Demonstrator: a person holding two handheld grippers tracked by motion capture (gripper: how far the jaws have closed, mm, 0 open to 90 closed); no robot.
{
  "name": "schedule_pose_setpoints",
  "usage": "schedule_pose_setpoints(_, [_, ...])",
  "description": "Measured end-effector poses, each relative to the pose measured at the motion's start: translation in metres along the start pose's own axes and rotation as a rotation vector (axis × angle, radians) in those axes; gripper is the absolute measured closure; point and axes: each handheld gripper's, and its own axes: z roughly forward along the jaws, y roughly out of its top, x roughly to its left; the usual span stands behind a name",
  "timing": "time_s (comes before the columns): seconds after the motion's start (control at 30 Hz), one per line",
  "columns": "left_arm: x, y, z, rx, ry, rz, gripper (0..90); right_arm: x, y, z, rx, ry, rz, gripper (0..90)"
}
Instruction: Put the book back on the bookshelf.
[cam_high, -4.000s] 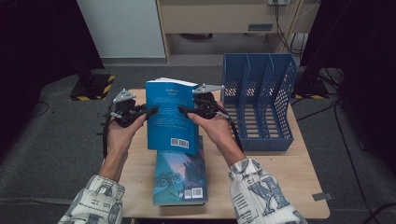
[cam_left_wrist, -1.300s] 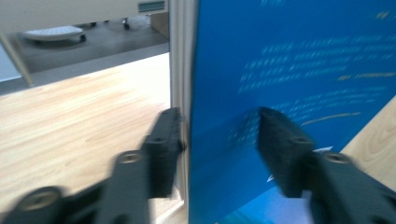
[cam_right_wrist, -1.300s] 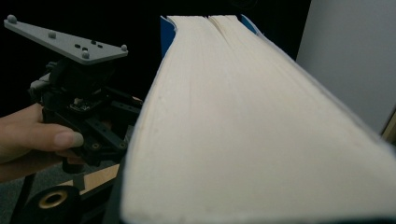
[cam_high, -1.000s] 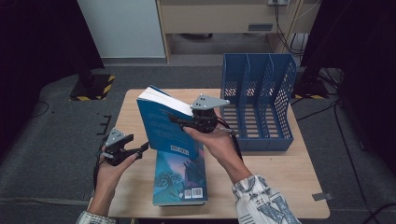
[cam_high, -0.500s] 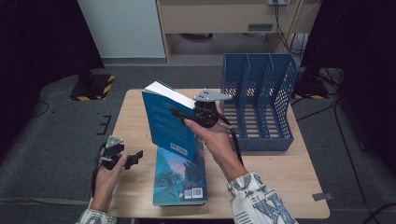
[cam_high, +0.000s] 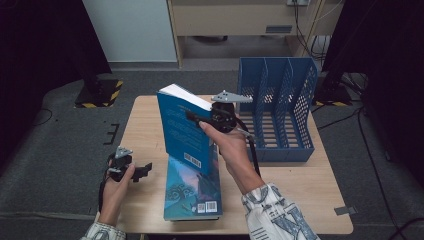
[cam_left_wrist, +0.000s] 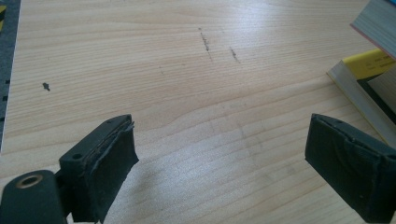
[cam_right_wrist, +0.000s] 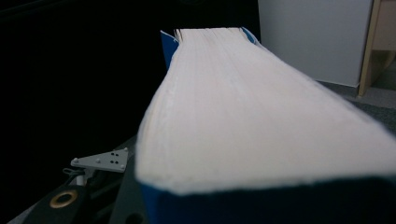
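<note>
A blue book (cam_high: 182, 130) stands upright above the table, its white page edge (cam_right_wrist: 261, 107) facing the right gripper view. My right gripper (cam_high: 202, 119) is shut on its right edge and holds it alone, tilted. Beneath it a second blue book (cam_high: 192, 192) lies flat on the table (cam_high: 145, 115). My left gripper (cam_high: 142, 170) hovers low at the table's front left, apart from both books. In the left gripper view the left gripper (cam_left_wrist: 219, 140) is open over bare wood, with nothing between its jaws. The flat book's corner (cam_left_wrist: 359, 88) shows to the right.
A blue slotted file rack (cam_high: 277, 110) stands on the table's right half, just right of the held book. Bare wood lies to the left of the books and in front of the rack. A cabinet stands beyond the far edge.
My left gripper let go of the upright book and dropped back toward the front left of the table. The right gripper now holds the book alone, turned and shifted slightly right.
</note>
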Motion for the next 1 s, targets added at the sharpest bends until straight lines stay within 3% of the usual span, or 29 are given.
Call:
schedule_pose_setpoints(0.37, [-0.007, -0.001, 0.008, 0.046, 0.008, 0.05, 8.0, -0.008, 0.015, -0.018, -0.012, -0.057, 0.015, 60.8])
schedule_pose_setpoints(0.63, [-0.009, -0.002, 0.013, 0.055, 0.008, 0.047, 7.7, -0.016, 0.025, -0.035, -0.033, -0.098, 0.045, 60.8])
schedule_pose_setpoints(0.9, [-0.008, -0.005, 0.015, 0.075, 0.018, 0.049, 7.5, -0.023, 0.034, -0.052, -0.028, -0.143, 0.043, 60.8])
schedule_pose_setpoints(1.0, [-0.008, -0.006, 0.018, 0.069, 0.023, 0.046, 3.6, -0.025, 0.036, -0.058, -0.03, -0.155, 0.042, 60.8])
